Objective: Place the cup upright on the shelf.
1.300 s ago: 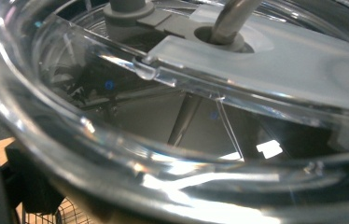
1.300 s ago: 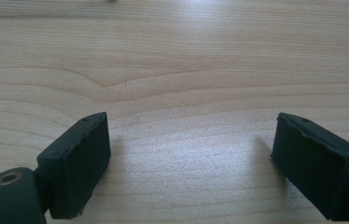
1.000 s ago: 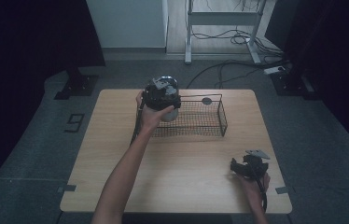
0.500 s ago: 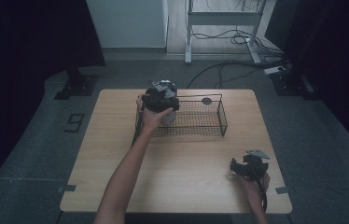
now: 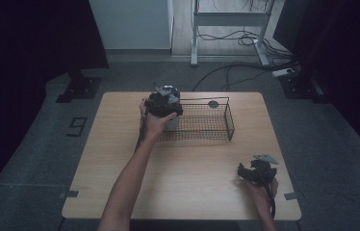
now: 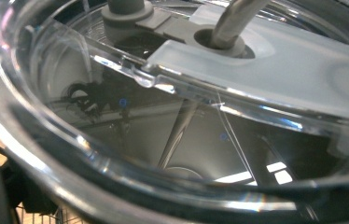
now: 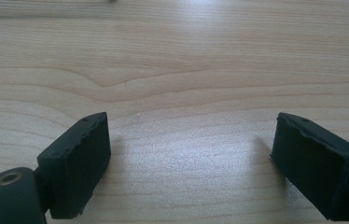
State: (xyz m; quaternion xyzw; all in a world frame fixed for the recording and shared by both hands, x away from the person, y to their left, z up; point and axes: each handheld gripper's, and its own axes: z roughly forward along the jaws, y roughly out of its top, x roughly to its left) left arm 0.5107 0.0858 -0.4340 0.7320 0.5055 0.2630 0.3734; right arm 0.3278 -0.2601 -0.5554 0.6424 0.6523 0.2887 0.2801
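The left gripper, seemingly clamped on a clear lidded cup, sits at the wire basket's left end; the right gripper gapes over bare table.

In the high view, the left gripper and hand hid most of the clear lidded cup at the wire basket (its jaws' stance couldn't be told).

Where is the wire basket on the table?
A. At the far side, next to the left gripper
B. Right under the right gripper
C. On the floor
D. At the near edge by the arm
A: in the high view the wire basket sits at the far side of the table, with the left gripper at its left end.
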